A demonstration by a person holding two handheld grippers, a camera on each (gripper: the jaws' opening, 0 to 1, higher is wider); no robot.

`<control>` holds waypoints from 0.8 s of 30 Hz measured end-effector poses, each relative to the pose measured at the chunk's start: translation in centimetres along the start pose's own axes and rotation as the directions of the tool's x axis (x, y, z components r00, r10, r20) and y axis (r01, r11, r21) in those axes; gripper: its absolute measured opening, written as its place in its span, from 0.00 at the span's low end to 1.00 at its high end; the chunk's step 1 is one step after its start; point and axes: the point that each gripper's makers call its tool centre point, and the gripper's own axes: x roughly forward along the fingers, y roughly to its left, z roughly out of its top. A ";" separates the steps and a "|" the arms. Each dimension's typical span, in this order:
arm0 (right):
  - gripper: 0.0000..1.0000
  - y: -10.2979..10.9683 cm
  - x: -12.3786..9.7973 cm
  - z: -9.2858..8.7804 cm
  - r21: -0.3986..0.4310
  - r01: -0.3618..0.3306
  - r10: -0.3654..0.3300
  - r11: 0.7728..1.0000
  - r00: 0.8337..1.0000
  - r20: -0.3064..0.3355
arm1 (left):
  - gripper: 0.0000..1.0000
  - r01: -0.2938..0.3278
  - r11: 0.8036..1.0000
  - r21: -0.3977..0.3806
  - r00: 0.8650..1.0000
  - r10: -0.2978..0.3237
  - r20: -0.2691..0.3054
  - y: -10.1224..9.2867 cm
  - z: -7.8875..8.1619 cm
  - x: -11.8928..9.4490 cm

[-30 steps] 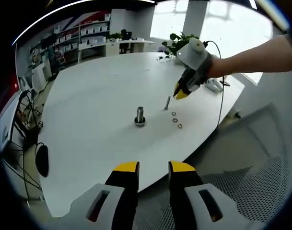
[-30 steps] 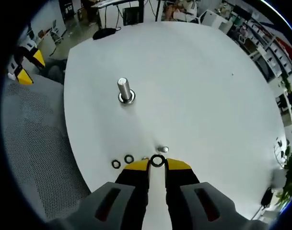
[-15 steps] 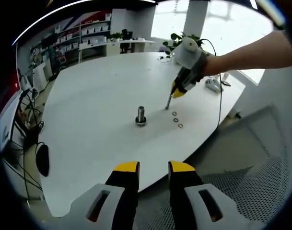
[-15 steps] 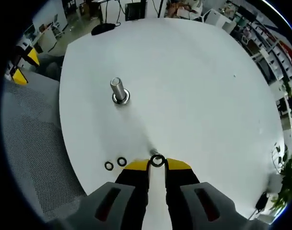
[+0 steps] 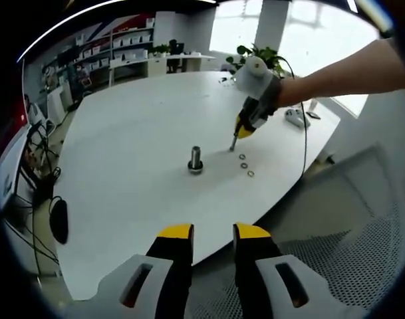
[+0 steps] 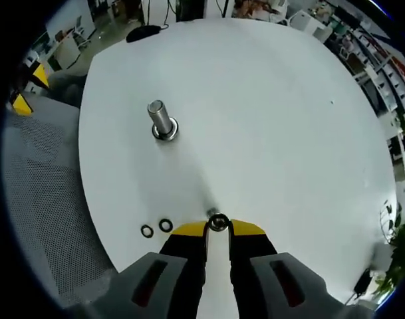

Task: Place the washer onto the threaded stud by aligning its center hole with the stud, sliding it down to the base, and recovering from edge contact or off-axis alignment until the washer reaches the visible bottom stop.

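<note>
Right gripper view: claw (image 6: 217,228) pinches washer (image 6: 218,221) above table (image 6: 275,133).

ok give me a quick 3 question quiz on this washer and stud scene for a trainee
1. True or false: the right gripper holds a washer between its tips.
2. How many loose washers lie on the table beside that gripper? A) none B) two C) five
3. Fill in: the threaded stud stands ____ on the table, apart from the held washer.

Key:
1. True
2. B
3. upright
</note>
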 end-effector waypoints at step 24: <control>0.14 0.2 3.8 -1.5 0.049 -0.047 0.050 0.998 0.998 -0.044 | 0.20 -0.017 1.000 -0.010 0.999 0.017 -0.029 0.3 -0.5 0.2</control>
